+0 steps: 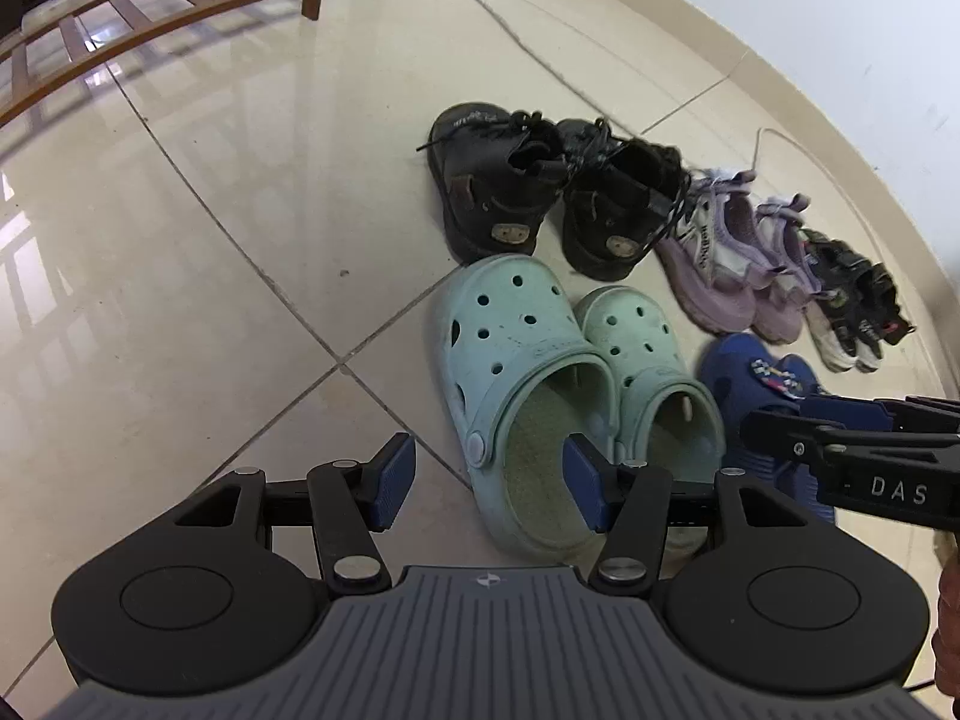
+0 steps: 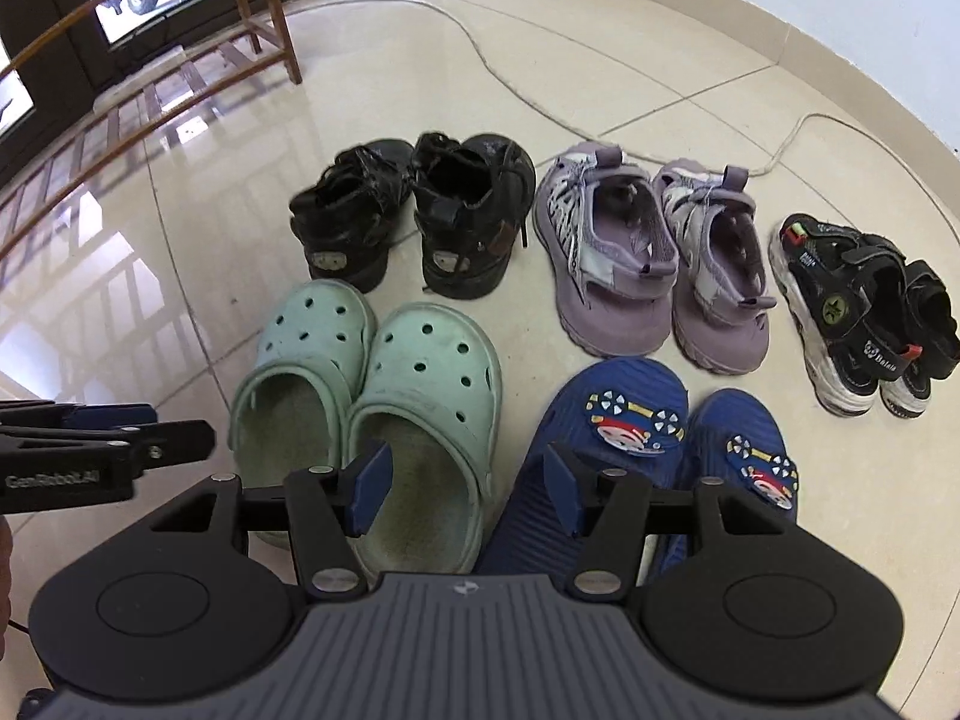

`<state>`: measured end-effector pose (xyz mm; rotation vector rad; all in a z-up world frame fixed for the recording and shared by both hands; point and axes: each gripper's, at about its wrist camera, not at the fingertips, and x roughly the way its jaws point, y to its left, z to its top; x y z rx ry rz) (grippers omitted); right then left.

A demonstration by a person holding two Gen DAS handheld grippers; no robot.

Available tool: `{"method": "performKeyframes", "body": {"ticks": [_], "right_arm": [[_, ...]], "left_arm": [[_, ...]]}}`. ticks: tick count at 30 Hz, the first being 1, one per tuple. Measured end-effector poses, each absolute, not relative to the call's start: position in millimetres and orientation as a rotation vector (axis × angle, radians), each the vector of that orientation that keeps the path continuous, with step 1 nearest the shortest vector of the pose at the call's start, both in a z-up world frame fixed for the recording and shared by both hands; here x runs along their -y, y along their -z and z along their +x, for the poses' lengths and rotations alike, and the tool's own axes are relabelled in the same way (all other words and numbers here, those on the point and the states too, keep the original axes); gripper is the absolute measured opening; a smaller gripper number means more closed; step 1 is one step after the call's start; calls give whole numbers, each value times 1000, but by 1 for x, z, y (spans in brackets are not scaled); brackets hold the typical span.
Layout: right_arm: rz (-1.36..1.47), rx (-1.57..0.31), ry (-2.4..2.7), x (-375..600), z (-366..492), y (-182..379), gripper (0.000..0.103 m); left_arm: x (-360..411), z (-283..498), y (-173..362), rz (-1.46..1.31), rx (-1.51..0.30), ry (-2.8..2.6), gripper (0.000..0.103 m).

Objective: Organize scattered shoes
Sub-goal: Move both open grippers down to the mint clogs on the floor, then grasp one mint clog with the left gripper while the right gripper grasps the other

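Observation:
Five pairs of shoes stand in rows on the tiled floor. Nearest are the mint clogs [image 1: 516,330] [image 2: 432,360] and the blue cartoon slippers [image 2: 618,384] [image 1: 756,372]. Behind them are black boots [image 2: 414,204], purple sneakers [image 2: 648,252] and black sandals [image 2: 864,312]. My left gripper [image 1: 489,483] is open low over the left clog's heel, one pad outside its outer wall and one over its opening. My right gripper [image 2: 467,492] is open too, one pad over the right clog's opening and the other over the left slipper. Neither pad pair presses anything.
A wooden slatted rack [image 2: 180,90] stands at the far left, before dark glass doors. A pale cable [image 2: 510,84] snakes across the floor behind the shoes. The white wall and its skirting [image 1: 780,60] run along the right. Bare tiles lie left of the clogs.

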<state>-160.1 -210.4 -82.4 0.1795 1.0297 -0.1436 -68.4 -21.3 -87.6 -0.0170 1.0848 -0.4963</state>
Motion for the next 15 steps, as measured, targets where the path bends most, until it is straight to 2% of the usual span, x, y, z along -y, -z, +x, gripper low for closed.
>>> {"method": "performKeyframes", "body": {"ticks": [6,15], "right_arm": [[174,-1036,146,214,-156,97,61],[105,-1027,79,206,-147,112,54]], "left_arm": [[28,-60,98,13,-1076,481,57],[32,-46,110,38,-1064,498,54]]}}
